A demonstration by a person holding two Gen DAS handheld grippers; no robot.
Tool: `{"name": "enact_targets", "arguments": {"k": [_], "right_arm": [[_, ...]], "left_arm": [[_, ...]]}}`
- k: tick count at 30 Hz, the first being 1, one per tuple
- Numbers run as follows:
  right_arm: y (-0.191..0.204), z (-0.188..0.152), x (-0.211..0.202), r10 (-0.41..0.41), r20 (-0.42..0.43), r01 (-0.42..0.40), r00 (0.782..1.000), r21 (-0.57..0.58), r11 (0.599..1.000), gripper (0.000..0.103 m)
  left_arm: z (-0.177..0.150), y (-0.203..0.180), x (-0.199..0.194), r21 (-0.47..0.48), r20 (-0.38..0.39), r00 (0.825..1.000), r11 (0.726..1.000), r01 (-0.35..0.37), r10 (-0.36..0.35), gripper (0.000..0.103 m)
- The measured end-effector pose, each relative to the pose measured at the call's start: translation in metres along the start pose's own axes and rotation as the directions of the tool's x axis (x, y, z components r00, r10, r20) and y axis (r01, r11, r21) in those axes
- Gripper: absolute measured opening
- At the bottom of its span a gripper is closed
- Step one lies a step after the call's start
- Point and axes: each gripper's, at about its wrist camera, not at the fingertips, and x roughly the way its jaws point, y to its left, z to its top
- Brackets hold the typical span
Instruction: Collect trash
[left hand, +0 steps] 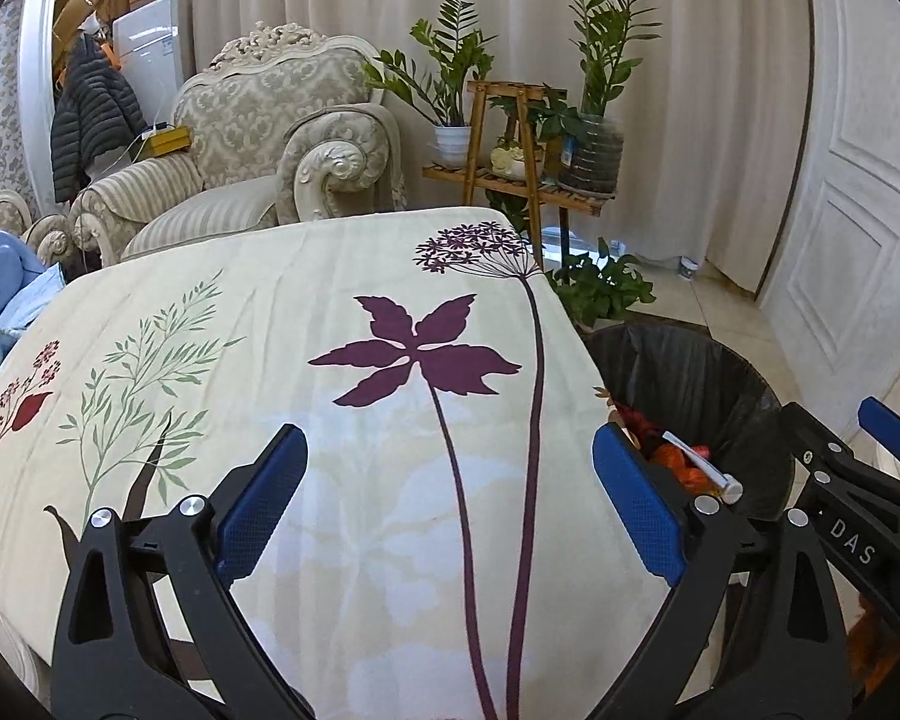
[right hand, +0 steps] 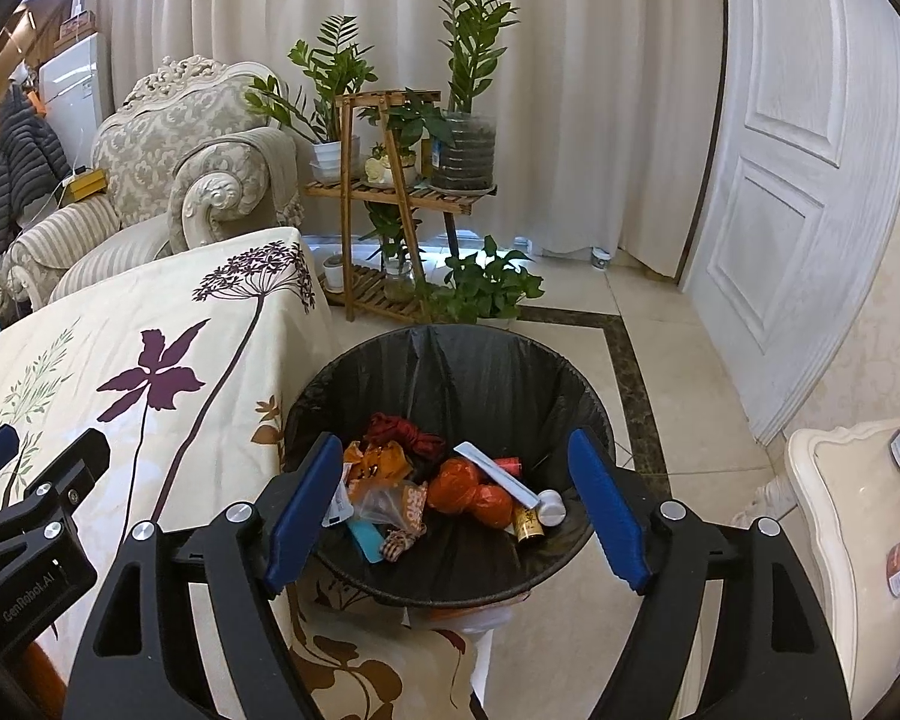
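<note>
A round bin with a black liner [right hand: 450, 342] stands on the floor by the table's corner. It holds trash: orange bags [right hand: 468, 489], a white tube [right hand: 498, 474], crumpled wrappers [right hand: 384, 498] and a red bundle [right hand: 402, 429]. My right gripper [right hand: 456, 441] hovers above the bin, open, nothing between its blue pads. My left gripper [left hand: 450, 438] is open over the bare flowered tablecloth [left hand: 330, 360], with nothing in it. The bin [left hand: 690, 360] shows at the right of the left wrist view, beside the right gripper [left hand: 846, 426]. The left gripper [right hand: 42, 447] shows at the lower left of the right wrist view.
An ornate armchair [left hand: 258, 138] stands behind the table. A wooden plant stand [right hand: 390, 198] with potted plants is by the curtains. A white door [right hand: 780, 180] is on the right, and a white side table [right hand: 834, 510] with bottles stands close to the bin.
</note>
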Motion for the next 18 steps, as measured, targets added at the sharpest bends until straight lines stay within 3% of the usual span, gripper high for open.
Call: {"name": "enact_targets", "arguments": {"k": [18], "right_arm": [[0.0015, -0.0011, -0.0052, -0.006, 0.007, 0.006, 1.000, 0.001, 1.000, 0.076]], "left_arm": [[-0.0006, 0.0029, -0.0020, -0.015, 0.001, 1.000, 1.000, 0.010, -0.010, 0.094]]}}
